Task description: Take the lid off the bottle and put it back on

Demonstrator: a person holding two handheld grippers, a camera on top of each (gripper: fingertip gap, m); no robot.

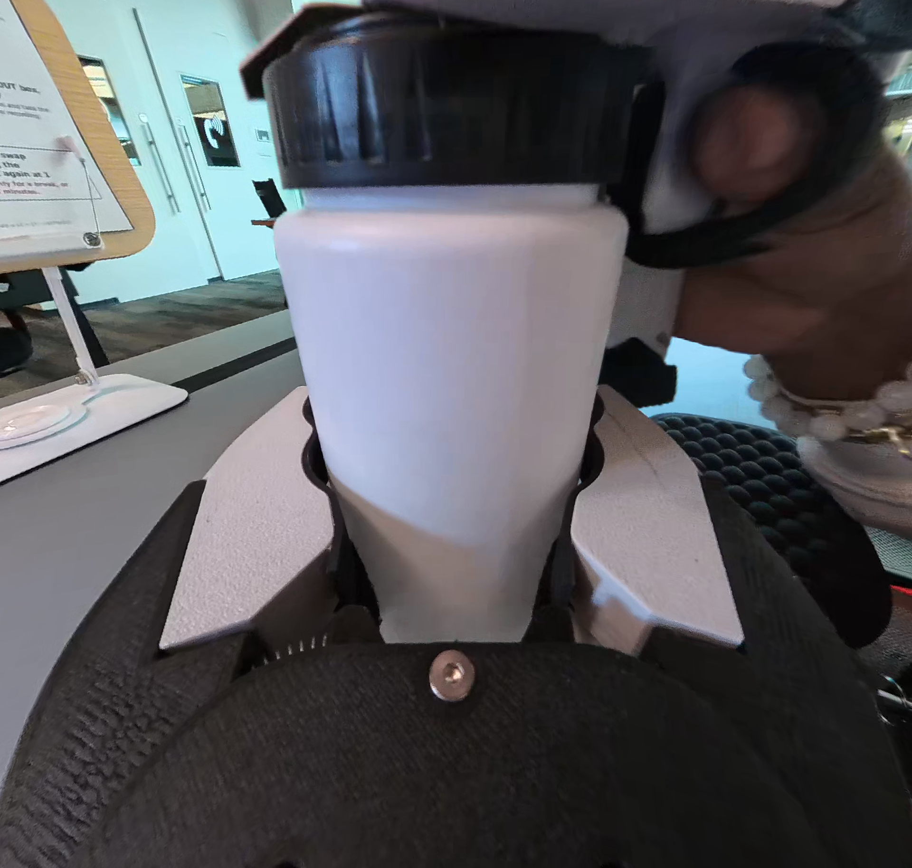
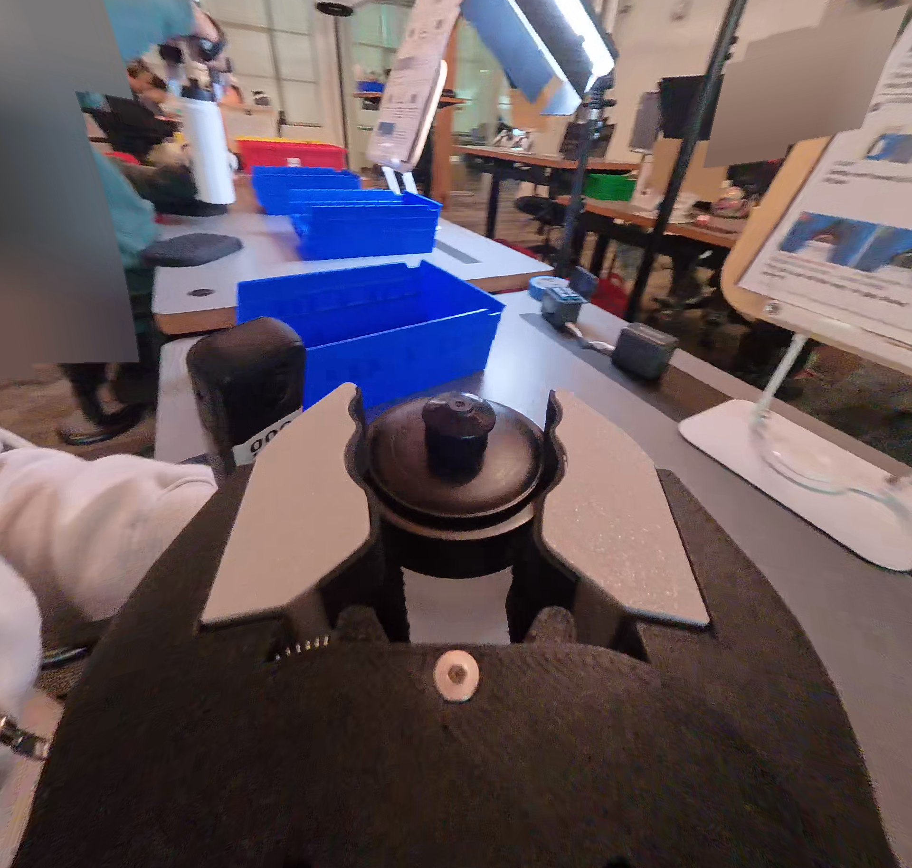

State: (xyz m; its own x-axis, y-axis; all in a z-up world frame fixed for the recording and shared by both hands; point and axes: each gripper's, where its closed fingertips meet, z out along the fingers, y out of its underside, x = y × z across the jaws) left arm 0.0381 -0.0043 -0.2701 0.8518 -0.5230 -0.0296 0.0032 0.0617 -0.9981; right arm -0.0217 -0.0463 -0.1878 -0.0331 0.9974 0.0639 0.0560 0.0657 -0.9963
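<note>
Bottle (image 1: 444, 366) upright over bench (image 1: 98, 514), lid (image 1: 444, 119) on neck.
Left gripper (image 1: 451, 479) jaws clamped on smooth white body, likely rigid, slippery; right gripper (image 2: 456, 454) jaws closed around ribbed black lid. Best hold judged: ribs for torque, body low down.

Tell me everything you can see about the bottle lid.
The lid is black, round, plastic-looking, with vertical ridges around its side and a small knob on top. It sits upright on the white bottle, over its neck. The right claw is shut on its sides; the left claw holds the bottle's body.
</note>
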